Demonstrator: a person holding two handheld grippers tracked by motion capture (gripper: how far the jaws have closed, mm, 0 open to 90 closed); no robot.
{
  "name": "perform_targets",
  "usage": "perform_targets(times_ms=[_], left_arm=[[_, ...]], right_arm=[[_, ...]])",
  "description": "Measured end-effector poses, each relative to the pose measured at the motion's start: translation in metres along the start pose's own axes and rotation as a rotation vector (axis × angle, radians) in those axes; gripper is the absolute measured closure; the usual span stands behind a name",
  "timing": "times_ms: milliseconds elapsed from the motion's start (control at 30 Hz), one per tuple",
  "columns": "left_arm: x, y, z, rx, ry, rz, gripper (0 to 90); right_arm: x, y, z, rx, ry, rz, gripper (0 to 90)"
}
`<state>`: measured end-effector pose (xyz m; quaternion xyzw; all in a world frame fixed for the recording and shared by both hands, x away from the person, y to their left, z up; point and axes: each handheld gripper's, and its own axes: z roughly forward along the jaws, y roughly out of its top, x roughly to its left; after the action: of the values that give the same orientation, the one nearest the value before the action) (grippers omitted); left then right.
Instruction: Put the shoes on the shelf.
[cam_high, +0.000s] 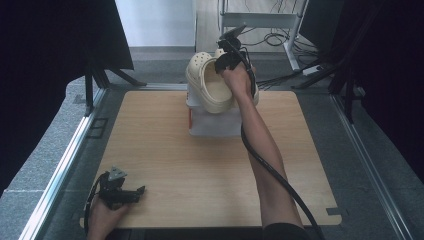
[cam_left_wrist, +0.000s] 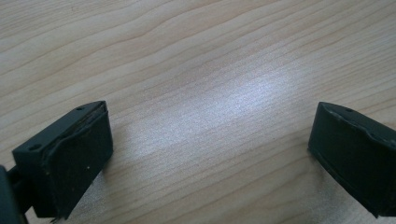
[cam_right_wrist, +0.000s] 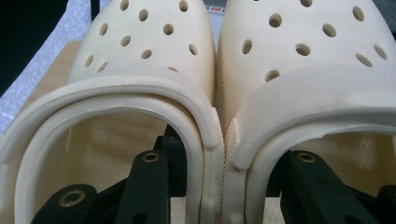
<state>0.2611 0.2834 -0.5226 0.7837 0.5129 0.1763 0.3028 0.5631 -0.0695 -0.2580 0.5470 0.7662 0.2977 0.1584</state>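
Clogs (cam_right_wrist: 215, 93) above white box (cam_high: 212, 122)

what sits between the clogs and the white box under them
Nothing visible. The right gripper pinches both clogs together by their inner walls, one jaw inside each, and holds them right above the white box. No other thing shows between them.

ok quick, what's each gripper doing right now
left gripper: open, nothing between the jaws, low over the table.
right gripper: shut on the pair of clogs, one jaw inside each, pinching the touching inner walls, held above the white box.
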Motion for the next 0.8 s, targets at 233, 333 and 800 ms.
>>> perform_targets(times_ms=[233, 333, 800], left_arm=[[0.001, 0.0, 0.0, 0.0, 0.0, 0.006, 0.0], [0.0, 0.0, 0.0, -0.001, 0.0, 0.004, 0.0], [0.0, 0.0, 0.0, -0.001, 0.0, 0.005, 0.0]], right_arm=[[-0.007, 0.014, 0.021, 0.002, -0.051, 0.069, 64.6], [-0.01, 0.017, 0.03, -0.004, -0.064, 0.084, 64.6], [-0.012, 0.008, 0.048, -0.01, -0.065, -0.014, 50.1]])
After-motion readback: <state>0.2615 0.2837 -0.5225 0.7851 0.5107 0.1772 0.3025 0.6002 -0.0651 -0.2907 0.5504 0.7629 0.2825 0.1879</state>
